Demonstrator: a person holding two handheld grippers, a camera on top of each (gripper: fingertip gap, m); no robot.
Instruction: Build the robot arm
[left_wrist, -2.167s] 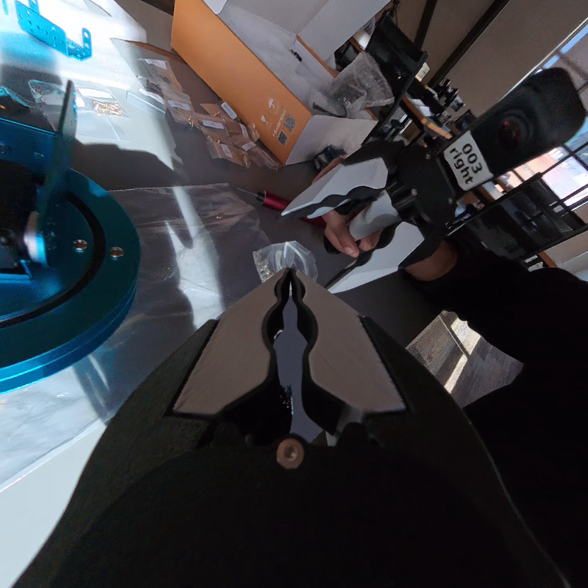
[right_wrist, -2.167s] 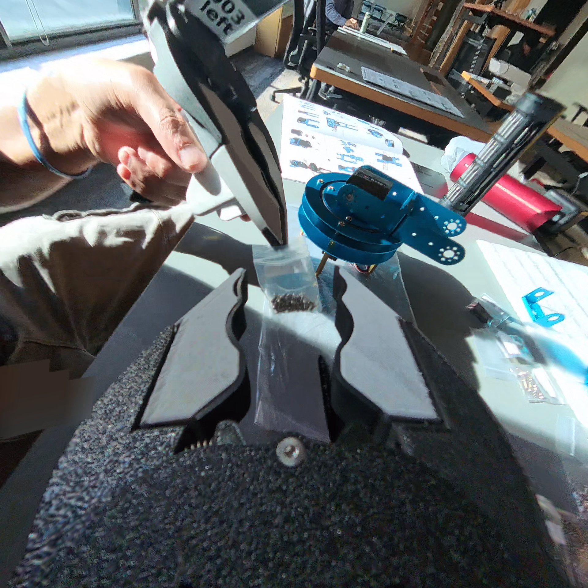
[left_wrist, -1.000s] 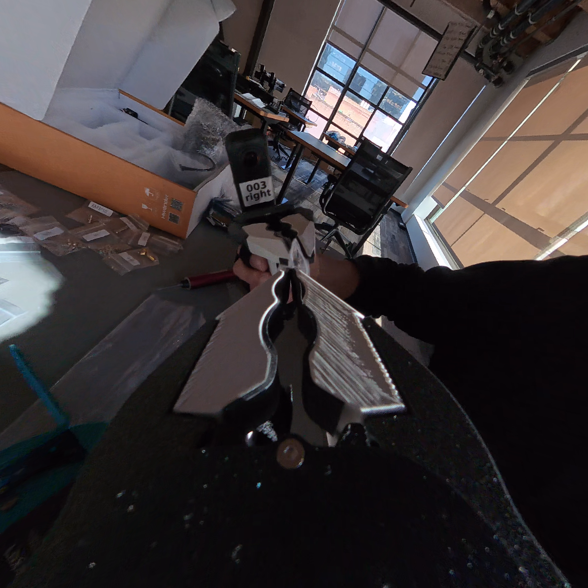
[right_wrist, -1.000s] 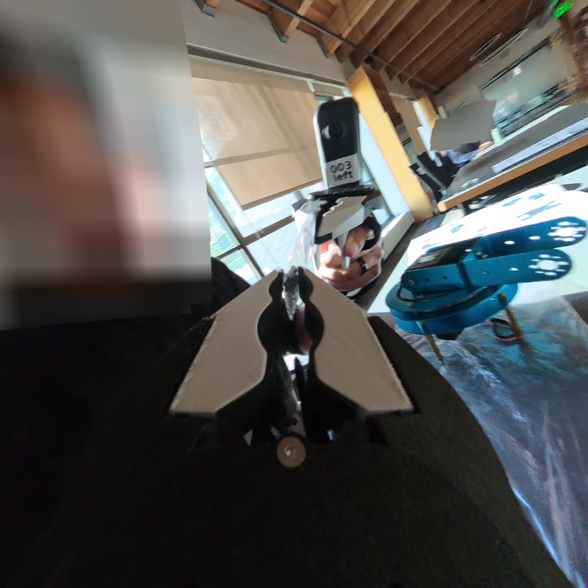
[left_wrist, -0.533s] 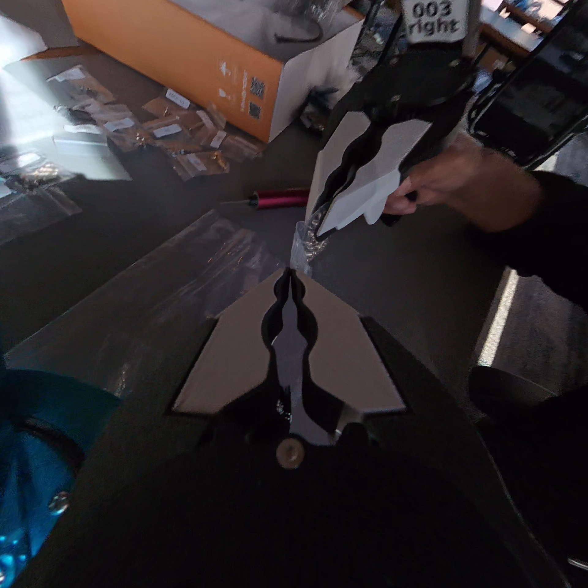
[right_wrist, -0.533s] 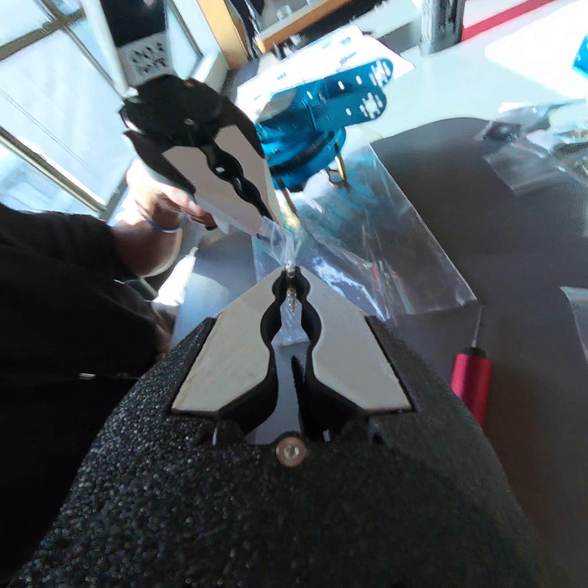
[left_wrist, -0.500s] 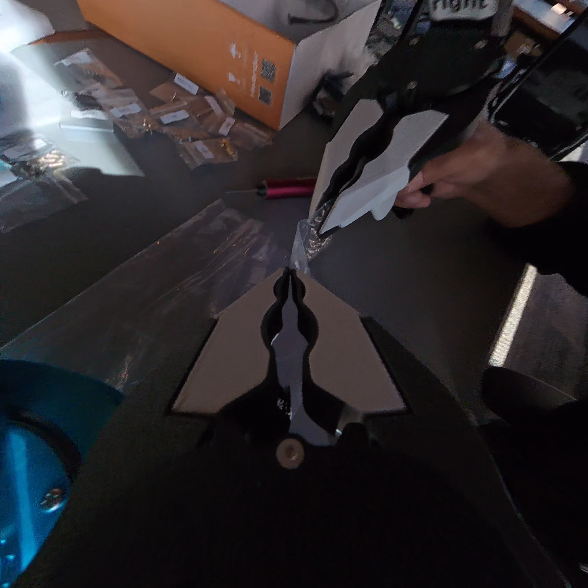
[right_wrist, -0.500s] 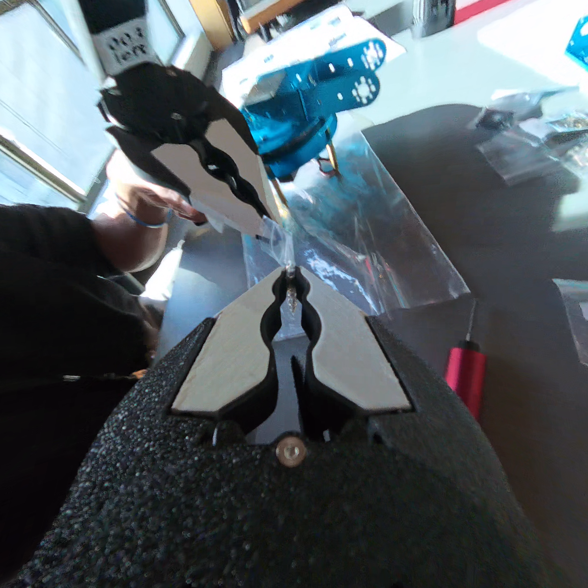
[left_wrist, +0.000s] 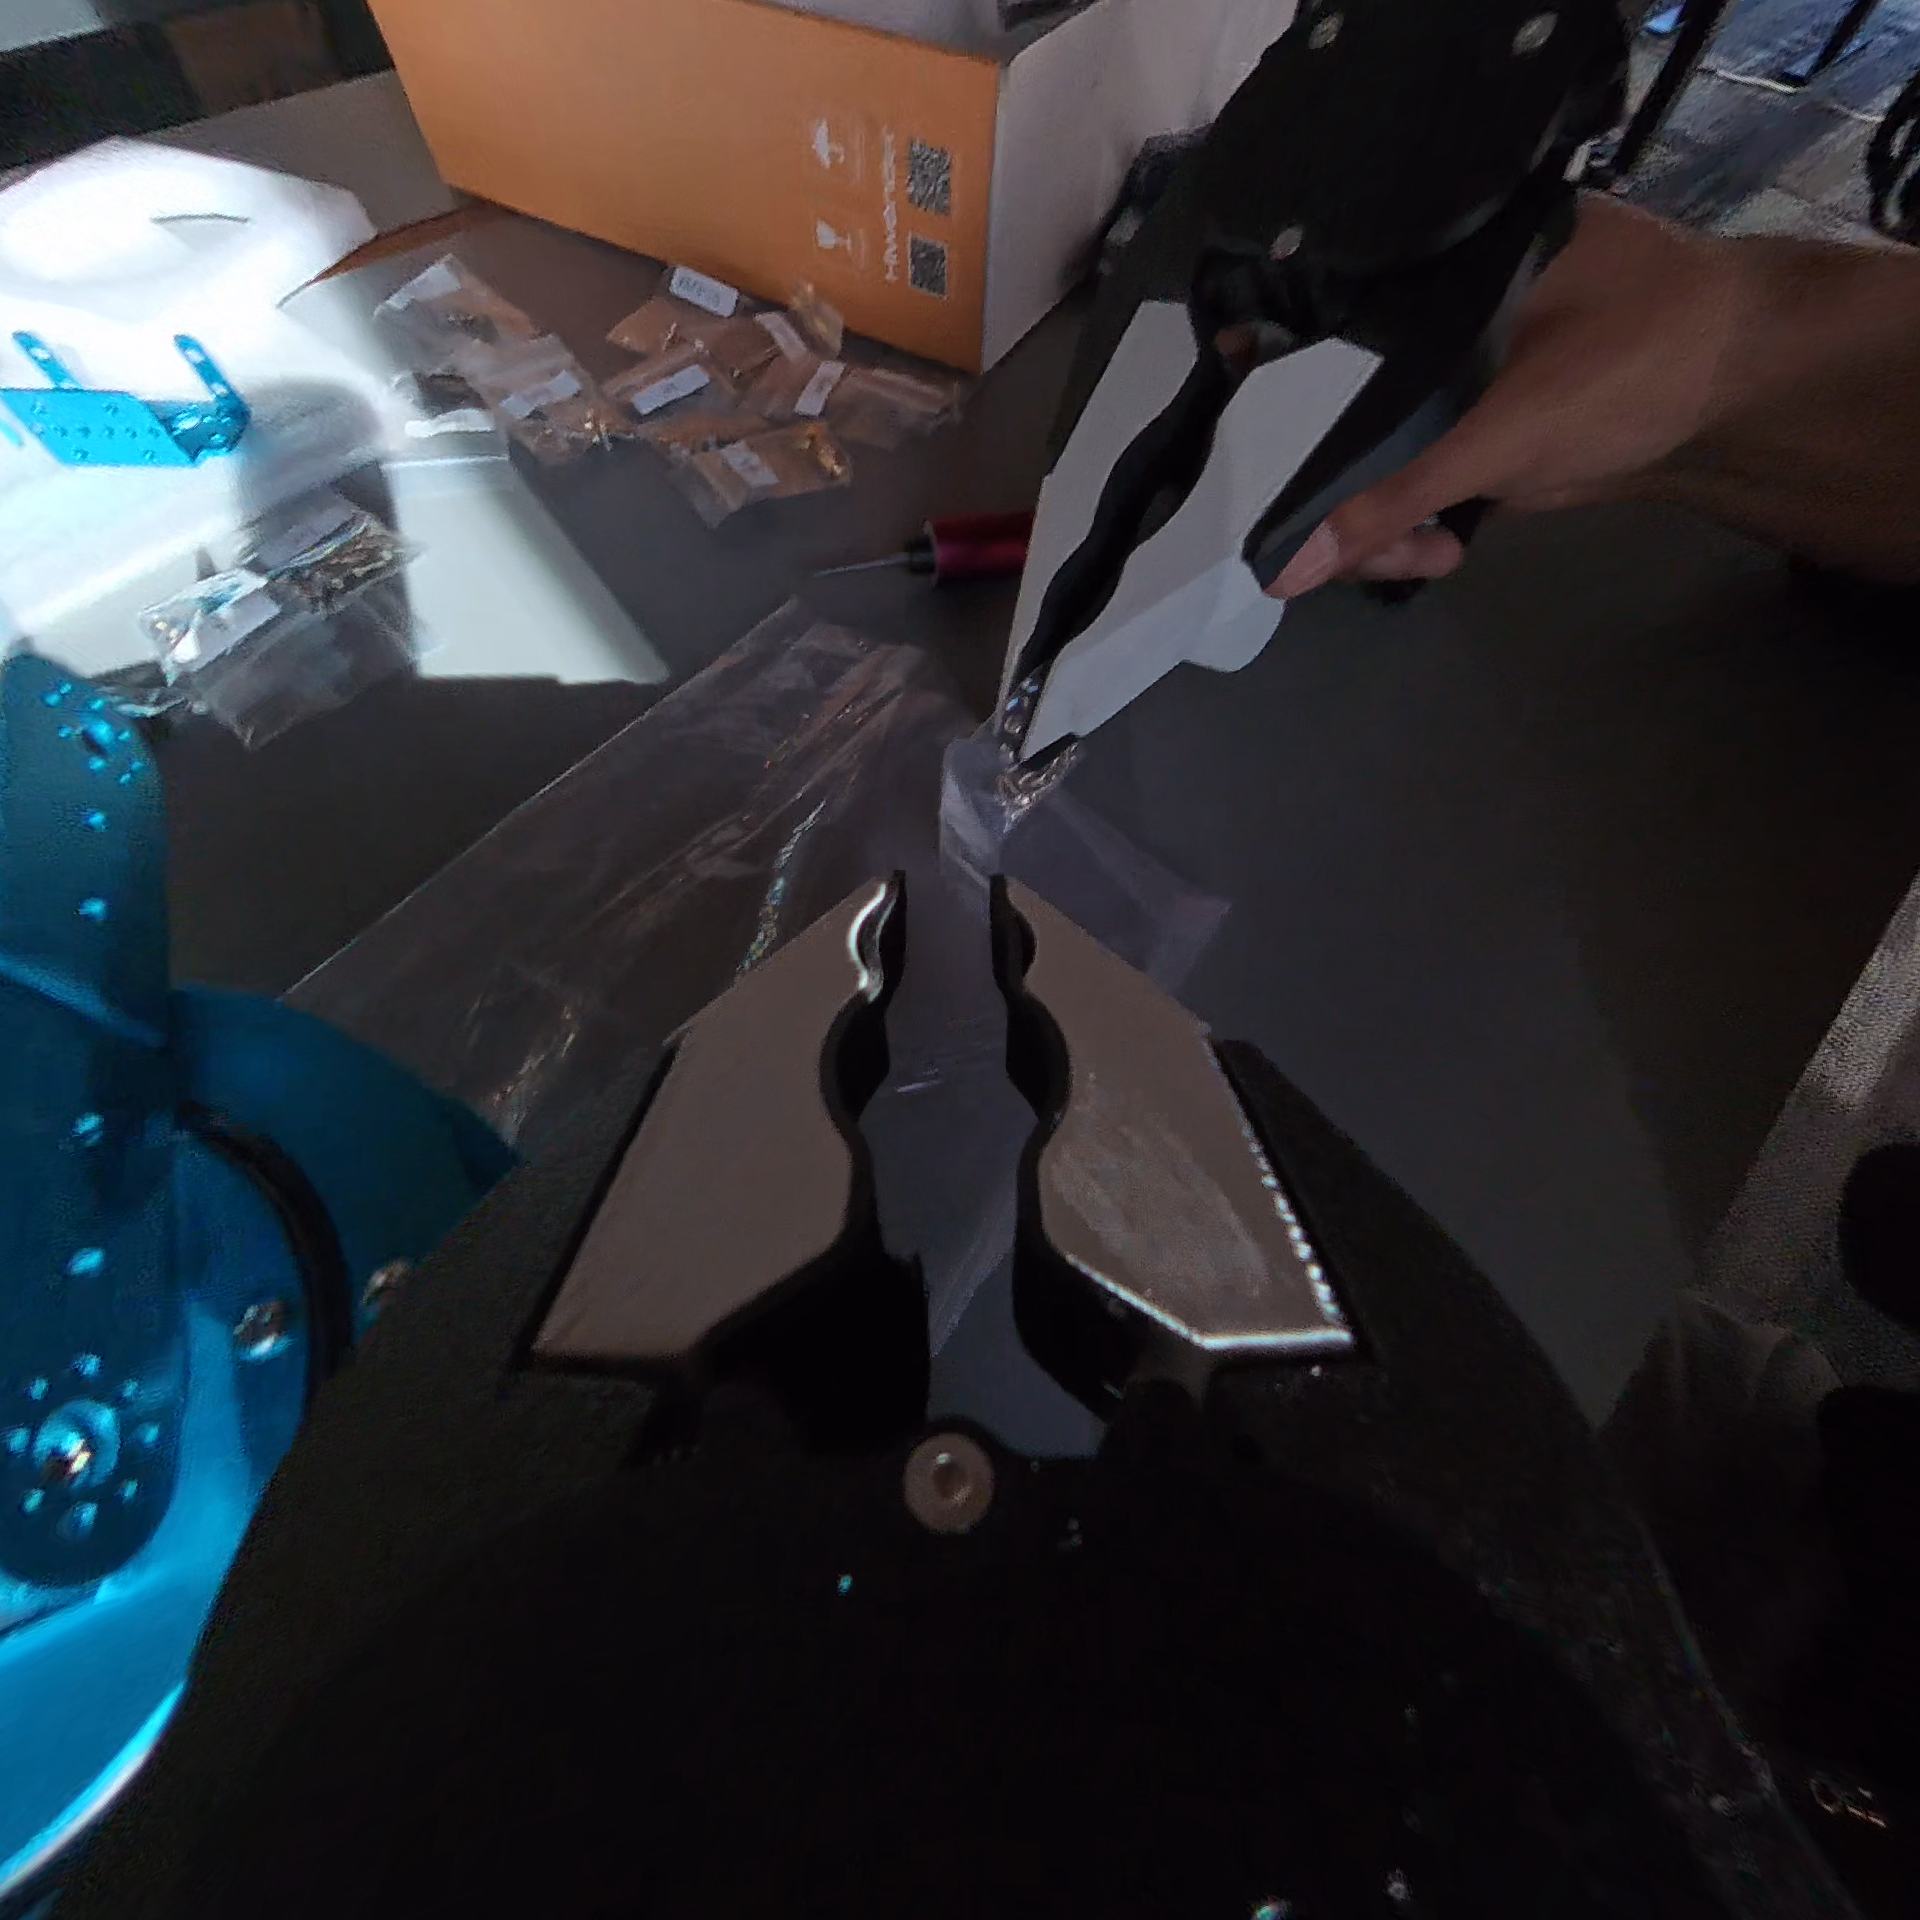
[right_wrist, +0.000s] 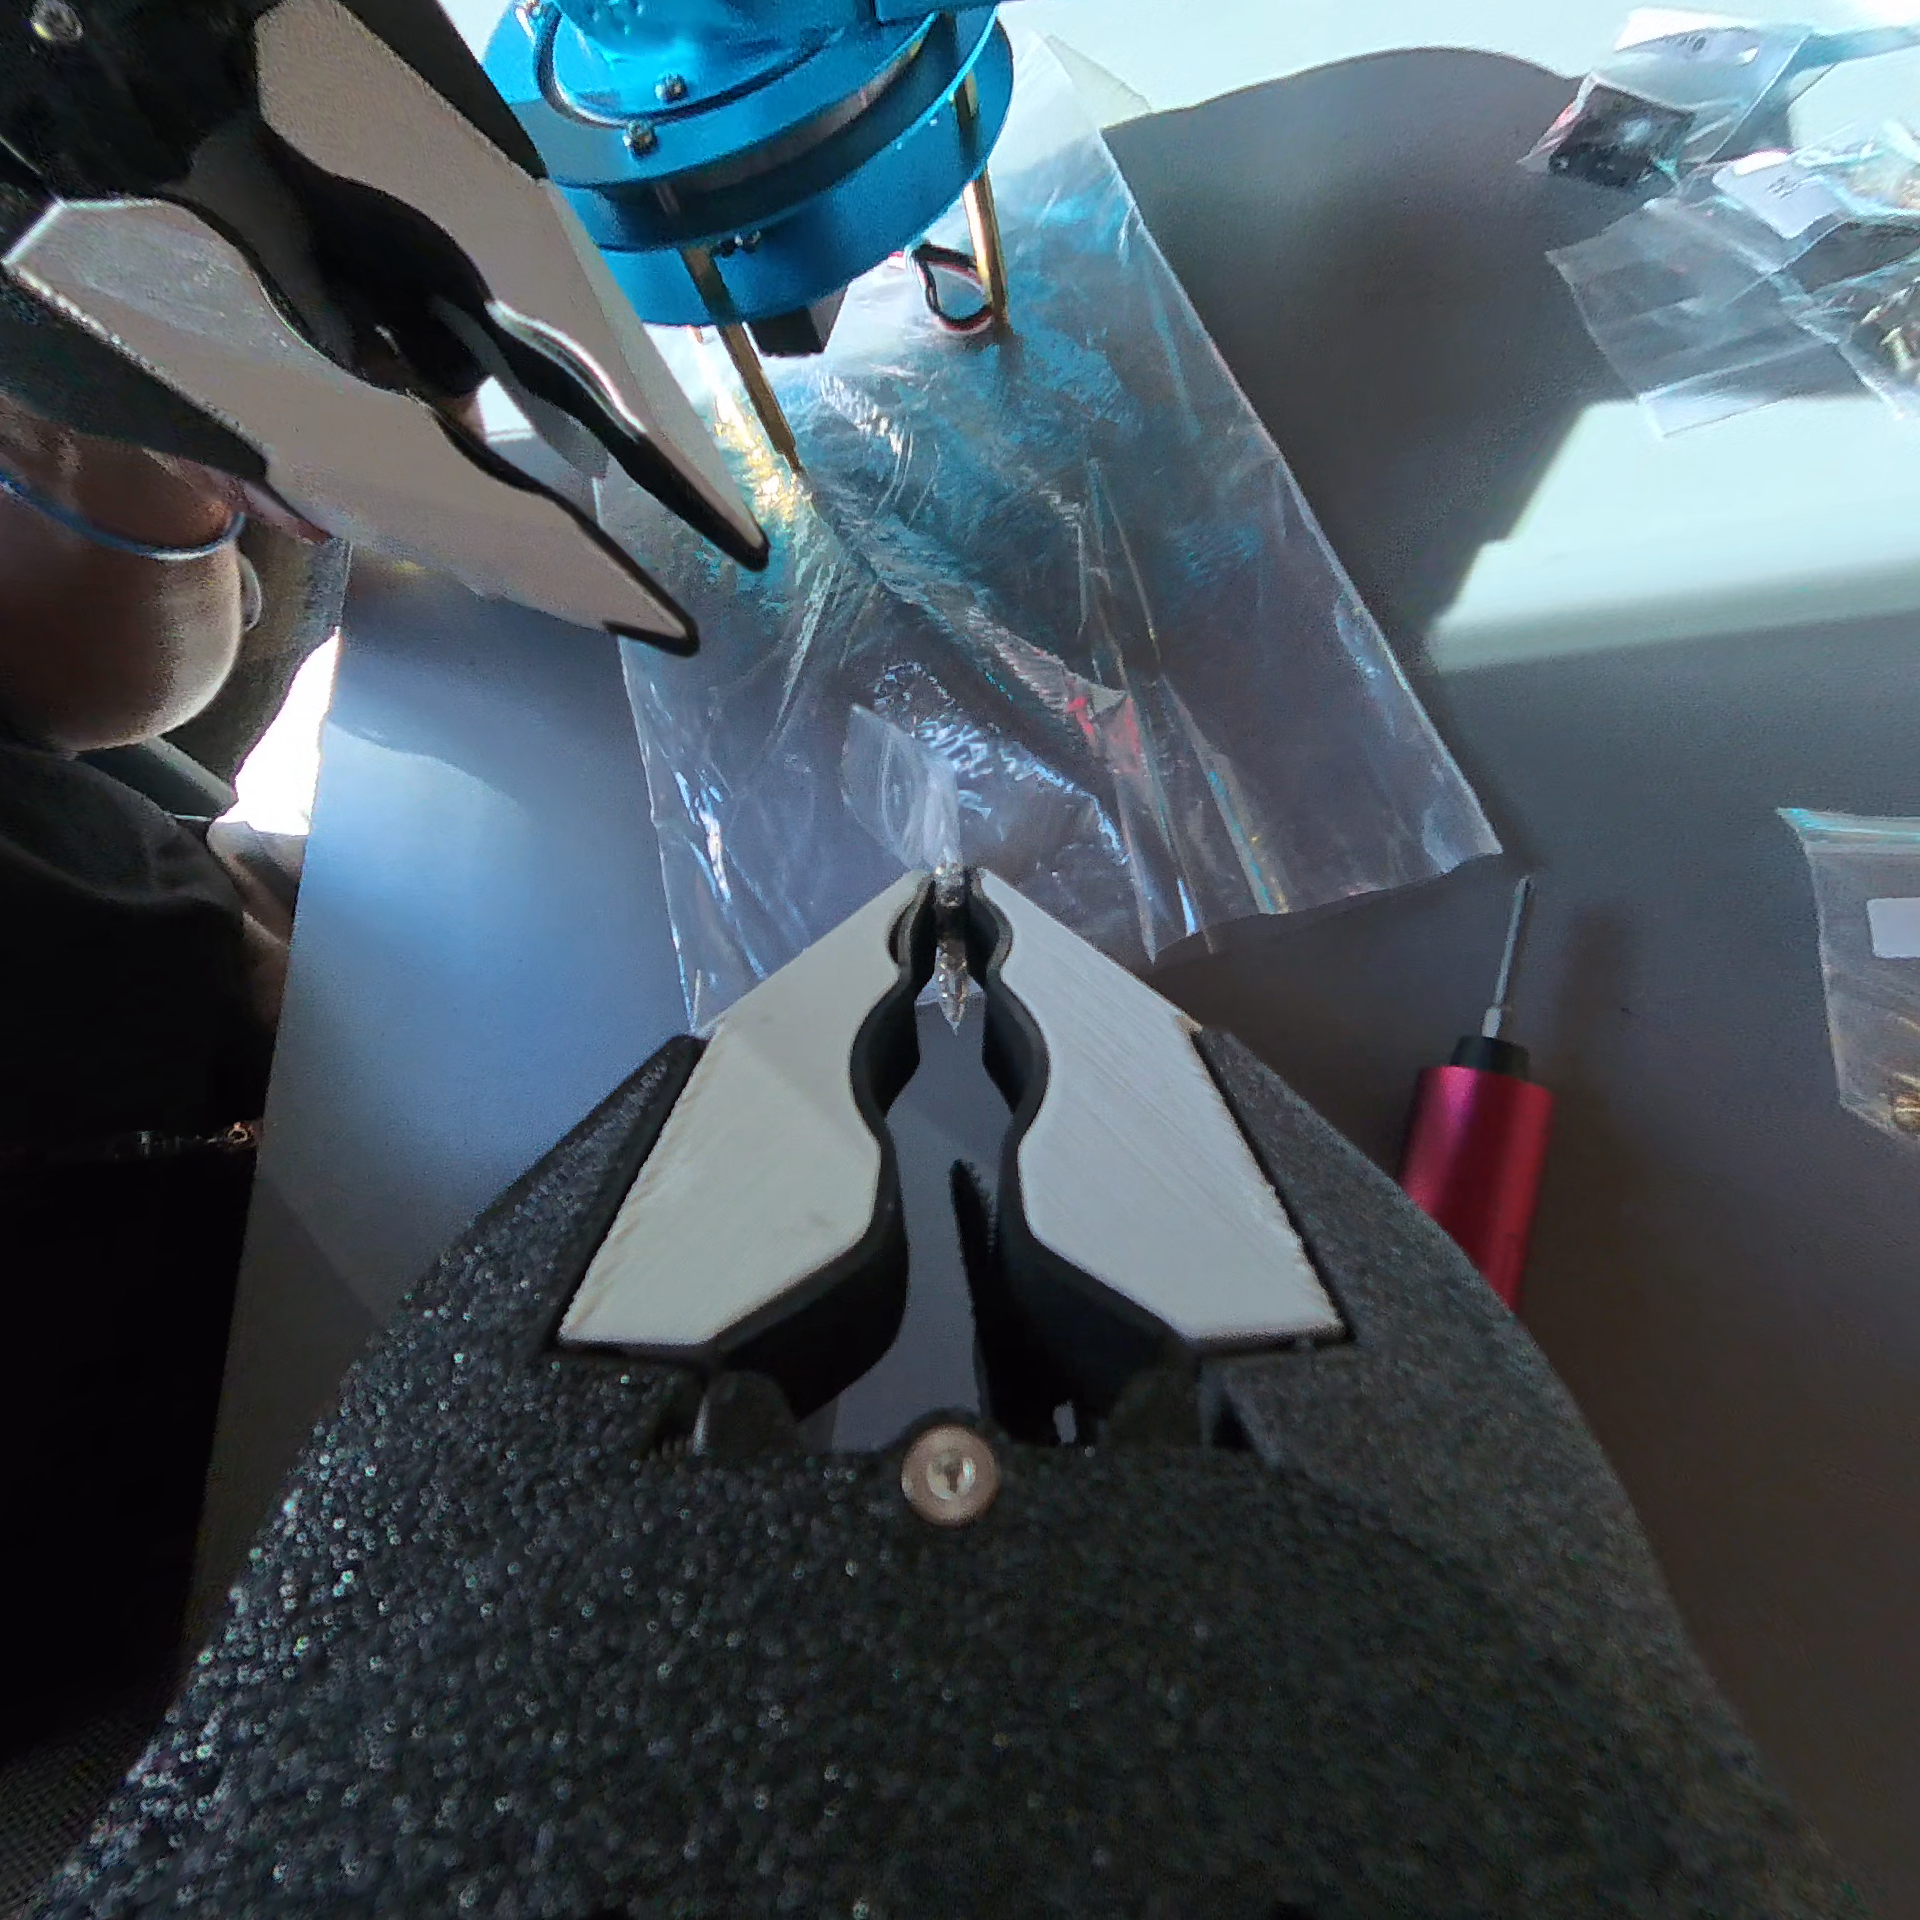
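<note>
A small clear bag of screws (left_wrist: 1039, 842) hangs from my right gripper (left_wrist: 1023, 732), which is shut on the bag's screw end. In the right wrist view the bag (right_wrist: 914, 790) sticks out past my shut right gripper (right_wrist: 951, 894). My left gripper (left_wrist: 945, 894) is open with a narrow gap, and the bag's loose end lies just ahead of and between its tips without being clamped. It also shows in the right wrist view (right_wrist: 727, 597), open and apart from the bag. Both are held over a large clear plastic sheet (right_wrist: 1091, 623).
A blue round metal assembly (right_wrist: 769, 177) stands on brass legs on the sheet, close on my left (left_wrist: 156, 1195). A red-handled screwdriver (right_wrist: 1475, 1153) lies right of the sheet. Bags of parts (left_wrist: 675, 395), an orange box (left_wrist: 707, 135) and a blue bracket (left_wrist: 114, 416) lie beyond. My right fingertips sit around 7 cm from my left ones.
My left gripper has opened and let go of the small bag, which now hangs from the right gripper alone. Both grippers have tilted down toward the table.
</note>
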